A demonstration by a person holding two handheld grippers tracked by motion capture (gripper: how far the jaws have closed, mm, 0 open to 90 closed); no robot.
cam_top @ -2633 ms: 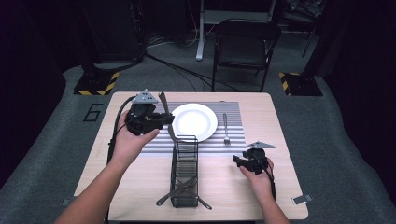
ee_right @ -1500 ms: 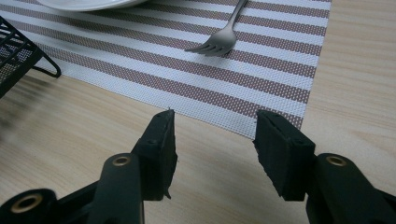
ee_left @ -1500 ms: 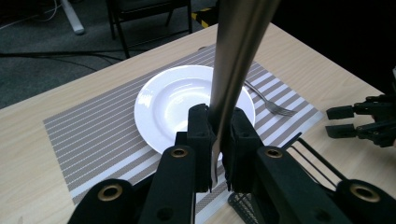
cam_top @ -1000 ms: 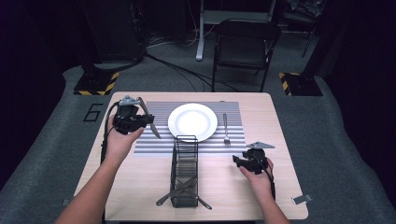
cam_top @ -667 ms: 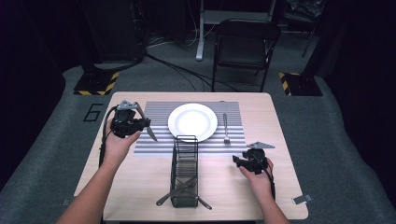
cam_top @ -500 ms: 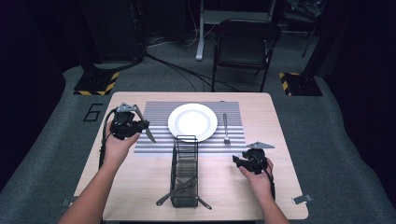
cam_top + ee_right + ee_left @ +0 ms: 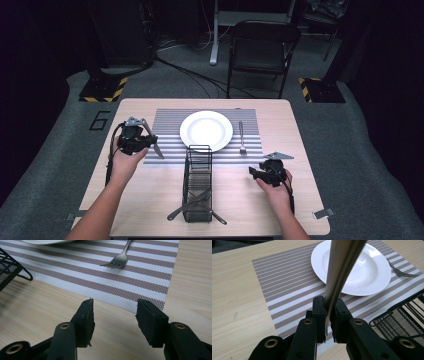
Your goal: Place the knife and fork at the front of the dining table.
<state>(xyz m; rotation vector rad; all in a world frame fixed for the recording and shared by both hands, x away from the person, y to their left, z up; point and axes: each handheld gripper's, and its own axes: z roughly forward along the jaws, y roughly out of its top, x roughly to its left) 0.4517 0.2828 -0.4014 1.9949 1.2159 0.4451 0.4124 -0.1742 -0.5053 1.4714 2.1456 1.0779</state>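
Observation:
My left gripper [image 7: 144, 142] is shut on a silver knife [image 7: 156, 150], held low over the left edge of the striped placemat [image 7: 169, 125]. In the left gripper view the knife [image 7: 339, 270] rises steeply from between the pads of that gripper [image 7: 329, 315], across the white plate [image 7: 367, 277]. The plate [image 7: 206, 130] sits in the middle of the mat, and a fork [image 7: 241, 136] lies to its right. My right gripper [image 7: 259, 174] rests on the table at the front right, open and empty [image 7: 113, 312], pointing at the fork [image 7: 120, 258].
A black wire basket [image 7: 197, 186] stands in front of the plate with a few utensils lying in its near end; its corner shows in both gripper views [image 7: 404, 315] [image 7: 7, 267]. A folding chair [image 7: 262, 47] stands beyond the table.
My left hand has carried the knife from beside the plate leftward and down to the mat's left edge. The right hand has stayed put.

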